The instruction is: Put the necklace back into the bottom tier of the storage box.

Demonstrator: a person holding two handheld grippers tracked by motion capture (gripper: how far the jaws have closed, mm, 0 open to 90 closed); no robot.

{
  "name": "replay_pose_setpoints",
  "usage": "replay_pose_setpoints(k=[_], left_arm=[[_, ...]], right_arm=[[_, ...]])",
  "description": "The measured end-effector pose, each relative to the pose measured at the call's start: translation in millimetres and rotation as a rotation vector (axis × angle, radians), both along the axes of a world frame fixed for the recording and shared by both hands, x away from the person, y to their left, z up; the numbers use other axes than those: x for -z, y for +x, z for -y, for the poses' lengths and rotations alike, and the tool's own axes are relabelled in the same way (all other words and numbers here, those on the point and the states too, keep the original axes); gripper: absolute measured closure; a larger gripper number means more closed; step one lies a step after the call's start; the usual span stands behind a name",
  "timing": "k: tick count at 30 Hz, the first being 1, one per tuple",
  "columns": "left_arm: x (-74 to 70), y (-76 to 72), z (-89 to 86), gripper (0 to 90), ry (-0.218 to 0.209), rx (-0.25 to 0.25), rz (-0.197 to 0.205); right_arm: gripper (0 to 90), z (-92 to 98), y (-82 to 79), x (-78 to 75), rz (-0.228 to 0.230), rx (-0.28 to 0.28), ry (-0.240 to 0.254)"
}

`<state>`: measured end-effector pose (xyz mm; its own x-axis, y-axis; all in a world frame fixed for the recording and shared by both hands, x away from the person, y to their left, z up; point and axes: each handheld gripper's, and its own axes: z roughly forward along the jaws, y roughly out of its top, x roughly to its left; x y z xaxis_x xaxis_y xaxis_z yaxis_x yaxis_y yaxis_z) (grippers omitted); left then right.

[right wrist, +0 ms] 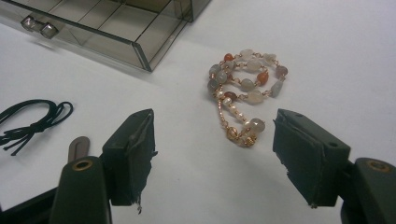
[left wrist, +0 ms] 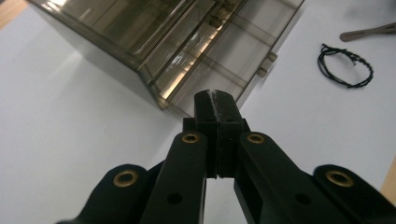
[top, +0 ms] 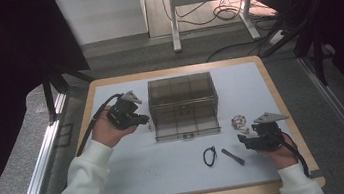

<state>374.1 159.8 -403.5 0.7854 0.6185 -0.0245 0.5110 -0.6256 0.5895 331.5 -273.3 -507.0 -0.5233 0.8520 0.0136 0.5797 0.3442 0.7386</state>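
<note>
Overhead, we note the left gripper (top: 138, 118) beside the clear box (top: 183, 105) and the right gripper (top: 253, 139) near the bracelet (top: 239, 122). Along the left gripper (left wrist: 217, 105), we find jaws clenched on nothing. Along the right gripper (right wrist: 212, 149), jaws stand released, bracelet (right wrist: 245, 86) just ahead; closing early could pinch only its loose tail.
</note>
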Motion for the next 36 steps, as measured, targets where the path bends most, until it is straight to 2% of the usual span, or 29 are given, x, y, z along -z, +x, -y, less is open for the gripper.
replay_pose_setpoints(k=[9, 16, 24, 36], left_arm=[[9.2, 12.6, 15.1, 90.0, 0.015, 0.015, -0.008], [16.2, 20.5, 23.5, 90.0, 0.009, 0.022, -0.023], [34.6, 26.0, 35.7, 90.0, 0.04, 0.037, -0.043], [50.5, 30.3, 37.4, 89.9, 0.039, 0.037, -0.069]], right_arm=[[29.7, 0.5, 0.5, 0.9, -0.003, 0.005, -0.004], [29.7, 1.8, 1.0, 1.5, -0.006, 0.006, -0.006], [29.6, 2.0, 1.5, 2.6, -0.006, 0.005, -0.011], [29.6, 2.3, 2.3, 5.1, -0.015, 0.008, -0.012]])
